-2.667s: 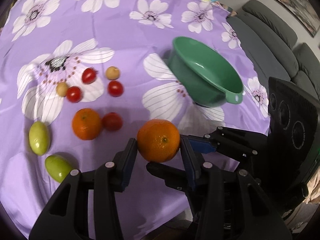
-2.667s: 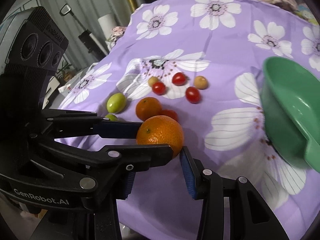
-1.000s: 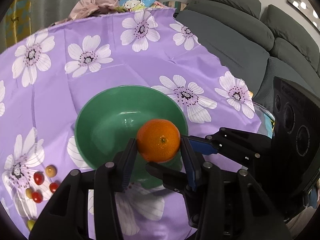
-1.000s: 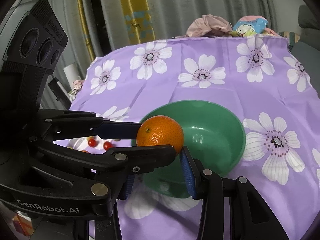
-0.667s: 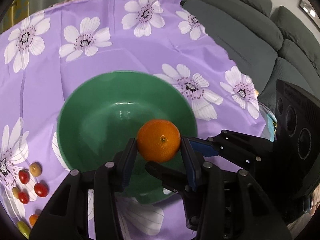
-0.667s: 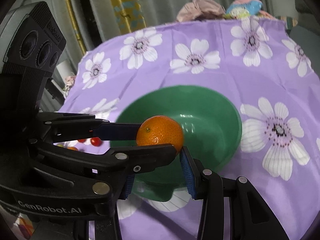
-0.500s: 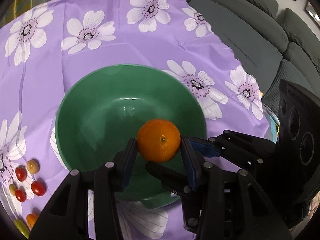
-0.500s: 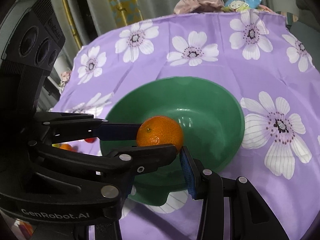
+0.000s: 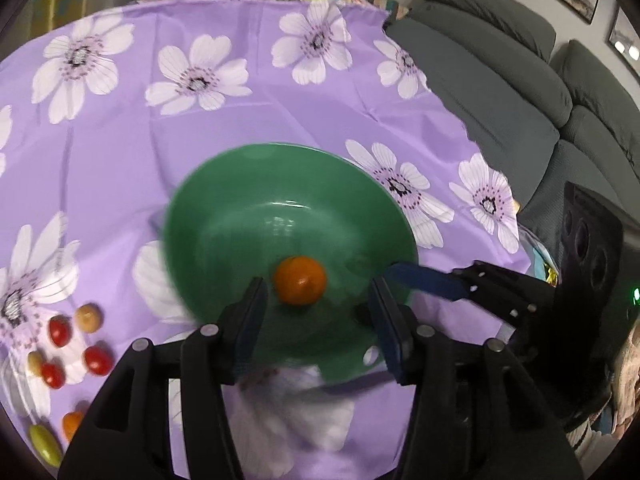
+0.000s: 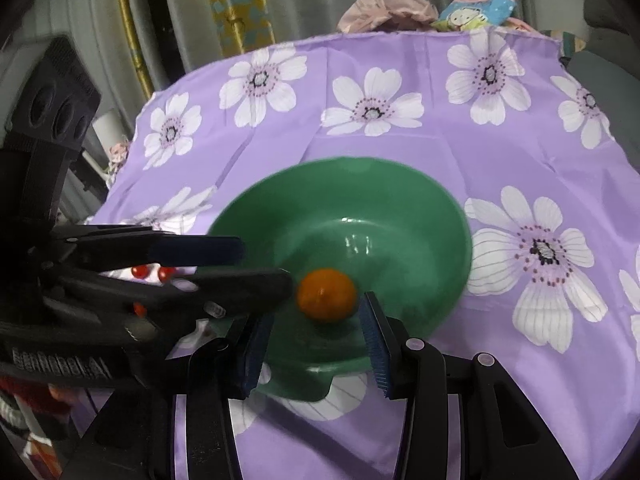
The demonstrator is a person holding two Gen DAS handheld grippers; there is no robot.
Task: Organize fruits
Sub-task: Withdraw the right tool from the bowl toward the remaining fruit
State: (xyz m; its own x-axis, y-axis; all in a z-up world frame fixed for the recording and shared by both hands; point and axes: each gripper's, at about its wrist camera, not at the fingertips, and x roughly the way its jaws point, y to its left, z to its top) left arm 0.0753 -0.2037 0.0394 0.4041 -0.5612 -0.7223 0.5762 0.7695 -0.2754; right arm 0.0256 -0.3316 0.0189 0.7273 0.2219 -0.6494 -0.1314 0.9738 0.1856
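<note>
An orange point(image 9: 300, 286) point(image 10: 326, 294) lies blurred inside the green bowl point(image 9: 224, 216) point(image 10: 420, 216) on the purple flowered cloth. My left gripper point(image 9: 318, 286) point(image 10: 264, 264) hovers over the bowl's near rim. Its jaws are opening, and the orange sits below and between them without touching either pad. My right gripper point(image 10: 316, 312) is at the bowl's near edge, its jaws apart with nothing gripped. One of its blue fingers point(image 9: 424, 280) reaches in from the right. Left of the bowl lie cherry tomatoes point(image 9: 96, 360), small yellow fruits point(image 9: 88, 317), another orange point(image 9: 72, 424) and a green fruit point(image 9: 44, 444).
A grey sofa point(image 9: 500, 80) stands close to the table's right edge. Bundled clothes and a cartoon-print bag point(image 10: 476, 12) sit at the table's far edge. Curtains and a yellow hoop point(image 10: 128, 40) are behind the table on the left.
The left jaws have spread and the orange has dropped out of them into the bowl. The left gripper moved a little over the bowl; the right gripper stayed almost still.
</note>
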